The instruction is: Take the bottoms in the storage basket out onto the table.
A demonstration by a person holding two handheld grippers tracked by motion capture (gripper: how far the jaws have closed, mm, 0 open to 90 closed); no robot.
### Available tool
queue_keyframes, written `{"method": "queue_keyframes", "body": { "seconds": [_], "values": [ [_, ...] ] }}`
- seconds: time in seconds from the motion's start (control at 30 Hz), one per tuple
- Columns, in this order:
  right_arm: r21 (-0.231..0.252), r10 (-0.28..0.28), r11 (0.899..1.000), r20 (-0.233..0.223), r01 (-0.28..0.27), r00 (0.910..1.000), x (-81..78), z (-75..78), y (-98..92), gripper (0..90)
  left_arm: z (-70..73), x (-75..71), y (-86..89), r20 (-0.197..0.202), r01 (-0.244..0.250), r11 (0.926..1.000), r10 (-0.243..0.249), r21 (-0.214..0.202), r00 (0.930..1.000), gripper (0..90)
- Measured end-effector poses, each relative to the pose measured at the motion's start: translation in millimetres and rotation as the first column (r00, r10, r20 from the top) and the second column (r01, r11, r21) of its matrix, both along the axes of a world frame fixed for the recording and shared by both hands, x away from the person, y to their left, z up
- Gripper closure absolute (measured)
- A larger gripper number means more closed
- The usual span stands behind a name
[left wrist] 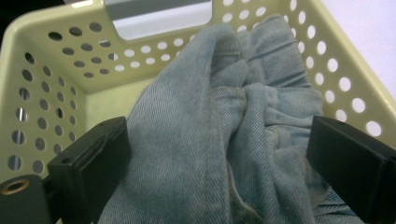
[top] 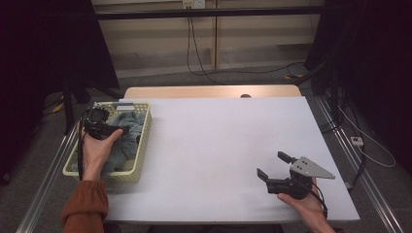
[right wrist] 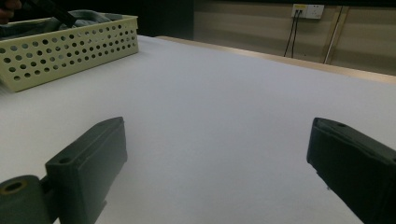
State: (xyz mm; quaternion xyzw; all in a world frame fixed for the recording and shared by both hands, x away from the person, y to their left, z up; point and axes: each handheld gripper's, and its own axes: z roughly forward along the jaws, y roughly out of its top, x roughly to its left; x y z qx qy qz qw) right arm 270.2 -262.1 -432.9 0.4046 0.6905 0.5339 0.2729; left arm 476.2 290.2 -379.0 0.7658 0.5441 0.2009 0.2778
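You've got no readable text here: no label, brand, number or sign legible in any view.

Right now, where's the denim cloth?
The denim cloth lies bunched in the pale yellow basket at the table's left edge, with the left gripper open, its jaws either side of a fold.

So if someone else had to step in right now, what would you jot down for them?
Left hand-held gripper: open, jaws either side of the jeans, not closed on them.
Right hand-held gripper: open, over the bare white table near its right front corner, holding nothing.
Jeans lie bunched in the pale yellow basket at the table's left edge.
Done: nothing lifted out yet.
Left, probably: close on the jeans and take them out.
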Motion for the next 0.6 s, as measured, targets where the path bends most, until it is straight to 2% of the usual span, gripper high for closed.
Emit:
{"method": "queue_keyframes", "body": {
  "seconds": [0.07,0.1,0.17,0.23,0.27,0.4,0.5,0.6],
  "values": [
    [-0.001,0.0,1.0,0.0,0.0,1.0,-0.2,-0.1,-0.1,4.8,-1.8,-0.1,1.2,-0.029,0.0,0.9995,-0.001,-0.033,0.9996,6.1],
    [-0.001,-0.001,1.0,-0.001,0.001,1.0,-0.2,-0.2,-0.3,4.9,-2.6,-0.1,0.6,-0.051,0.014,0.9997,-0.015,-0.021,0.9986,5.3],
    [0.0,-0.004,1.0,-0.003,0.004,1.0,-0.3,-0.4,-0.7,4.9,-2.8,0.5,-0.5,-0.064,0.016,0.9999,-0.017,-0.005,0.9978,5.1],
    [0.001,-0.004,1.0,-0.004,0.004,1.0,0.0,-0.5,-0.8,4.9,-3.4,0.6,1.1,-0.066,0.01,0.9998,-0.011,-0.019,0.9977,5.1],
    [0.001,-0.004,1.0,-0.005,0.004,1.0,0.1,-0.5,-0.6,4.9,-4.1,1.0,2.6,-0.081,0.006,0.9995,-0.008,-0.03,0.9967,5.0],
    [-0.004,0.004,1.0,-0.006,-0.004,1.0,-0.8,-0.4,-0.1,5.1,-7.2,1.5,4.5,-0.102,0.01,0.9993,-0.013,-0.036,0.9947,4.9],
    [-0.005,0.005,1.0,-0.008,-0.005,1.0,-0.7,-0.6,0.0,5.1,-10.3,2.1,2.5,-0.124,0.011,0.9999,-0.012,-0.013,0.9922,4.8],
    [-0.005,0.005,1.0,-0.007,-0.005,1.0,-1.5,-0.4,0.1,5.1,-16.1,4.2,-0.9,-0.16,0.018,0.9995,-0.013,0.027,0.987,3.3]
  ]
}}
